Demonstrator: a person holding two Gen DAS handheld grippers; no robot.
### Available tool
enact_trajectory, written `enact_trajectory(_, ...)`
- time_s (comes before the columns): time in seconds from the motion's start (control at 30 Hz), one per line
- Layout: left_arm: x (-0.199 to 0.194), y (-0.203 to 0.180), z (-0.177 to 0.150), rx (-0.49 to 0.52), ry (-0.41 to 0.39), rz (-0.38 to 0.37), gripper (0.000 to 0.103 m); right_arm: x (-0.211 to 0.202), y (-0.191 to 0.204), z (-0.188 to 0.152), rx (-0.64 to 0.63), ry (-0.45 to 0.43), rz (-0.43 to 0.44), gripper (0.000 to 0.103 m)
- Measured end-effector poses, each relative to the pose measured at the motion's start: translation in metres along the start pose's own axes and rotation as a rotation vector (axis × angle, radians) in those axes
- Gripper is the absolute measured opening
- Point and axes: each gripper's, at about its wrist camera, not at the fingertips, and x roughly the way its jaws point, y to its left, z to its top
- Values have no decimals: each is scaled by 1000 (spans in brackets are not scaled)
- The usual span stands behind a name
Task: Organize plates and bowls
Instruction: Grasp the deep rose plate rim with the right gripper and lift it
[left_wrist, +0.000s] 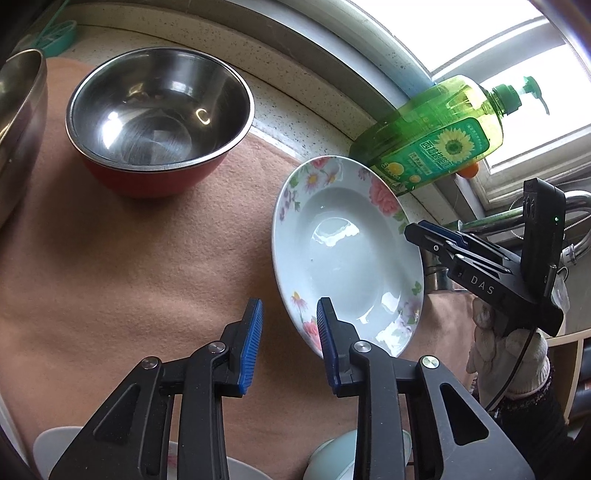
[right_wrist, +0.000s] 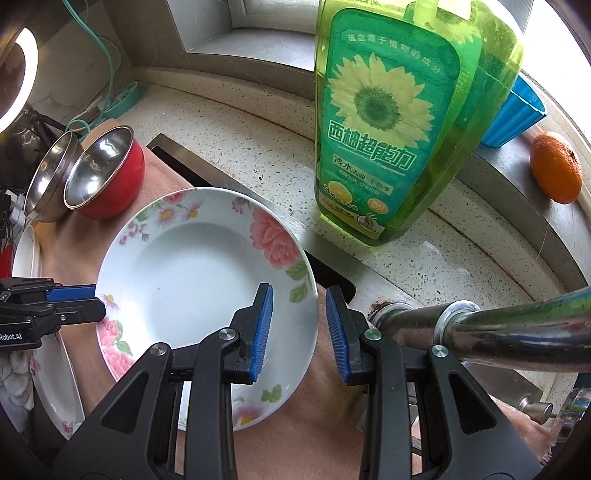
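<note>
The floral plate (right_wrist: 192, 273) lies on the peach cloth (left_wrist: 129, 266) that covers the bench, at the cloth's edge nearest the sink, its rim lying between the jaws of both grippers. The right gripper (right_wrist: 299, 328) has its jaws spread either side of the plate's rim on the tap side, one blue pad over the plate's well and the other outside the rim; neither pad visibly presses the china. The left gripper (left_wrist: 290, 341) straddles the opposite rim in the same way, jaws apart, one pad over the cloth and one over the plate. A gloved hand (left_wrist: 506, 354) carries the right gripper.

Close behind the plate, on the speckled bench top towards the window sill, stands a tall green dish-soap bottle (right_wrist: 391, 122), just beside the plate's far rim. The steel tap (right_wrist: 480, 325) reaches in beside the right gripper's outer finger, very near it. Towards the far end of the cloth sits a red bowl with a steel lining (left_wrist: 159, 125), and a plain steel bowl (left_wrist: 18, 125) beside it. Another floral plate (right_wrist: 55, 384) lies at the near edge of the cloth, partly under the left gripper. An orange (right_wrist: 556, 168) and a blue tub (right_wrist: 513, 110) rest on the sill.
</note>
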Motion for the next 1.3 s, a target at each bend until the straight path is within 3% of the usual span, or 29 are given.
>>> enact_trajectory(0.2, 2, 2, 0, -10, 6, -5, 23, 8, 0, 3, -20, 26, 6, 31)
enact_trajectory(0.3, 4, 0, 1, -2, 8, 4, 16, 12, 1, 5, -21, 34, 10, 31)
enact_trajectory(0.57, 9, -4, 4, 9, 14, 9, 13, 19, 1, 7, -28, 49, 17, 24)
enact_trajectory(1.0, 9, -6, 3, 25, 9, 49, 12, 18, 3, 5, -34, 61, 31, 24)
enact_trajectory(1.17, 1, 3, 2, -6, -6, 59, 12, 16, 3, -1, 1, 77, 111, 24)
enact_trajectory(1.3, -4, 11, 4, -22, -20, 77, 12, 15, 4, -6, 5, 83, 152, 18)
